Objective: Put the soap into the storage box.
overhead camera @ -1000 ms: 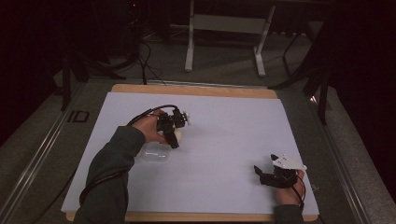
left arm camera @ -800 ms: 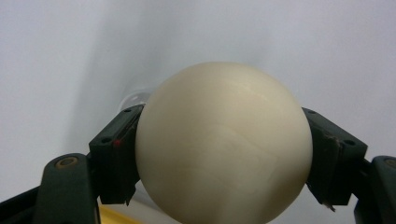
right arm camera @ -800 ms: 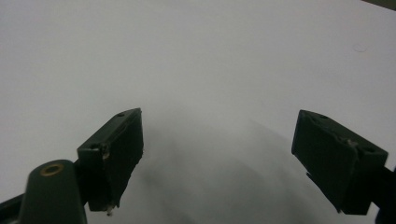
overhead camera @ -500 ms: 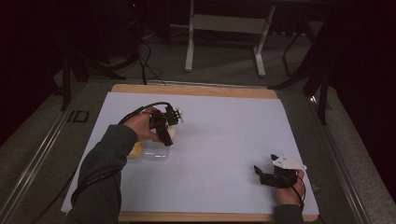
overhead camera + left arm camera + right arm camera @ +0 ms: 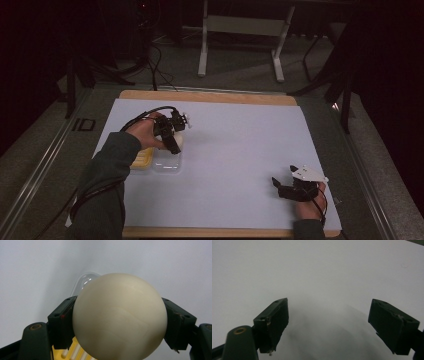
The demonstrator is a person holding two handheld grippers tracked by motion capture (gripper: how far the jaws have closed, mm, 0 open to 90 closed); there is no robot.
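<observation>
My left gripper [image 5: 173, 140] is shut on a cream-white egg [image 5: 120, 317], which bulges between the two black jaws in the left gripper view. It hangs just above a clear plastic egg tray [image 5: 168, 163] whose yellow part [image 5: 141, 160] lies at its left. A corner of the clear tray [image 5: 83, 282] and some yellow [image 5: 75, 352] peek out behind the egg. At the table's front right my right gripper [image 5: 283, 187] rests low on the white sheet, jaws wide apart with nothing between them [image 5: 328, 325].
A white sheet [image 5: 240, 145] covers a wooden board [image 5: 210, 96]. Beyond the table stand a metal frame [image 5: 240, 30] and loose cables [image 5: 150, 60] on a dark floor. A grey ledge [image 5: 372, 200] runs along the right edge.
My left hand has drawn back toward the left with the egg, so more of the clear and yellow tray shows. The right gripper has stayed still.
</observation>
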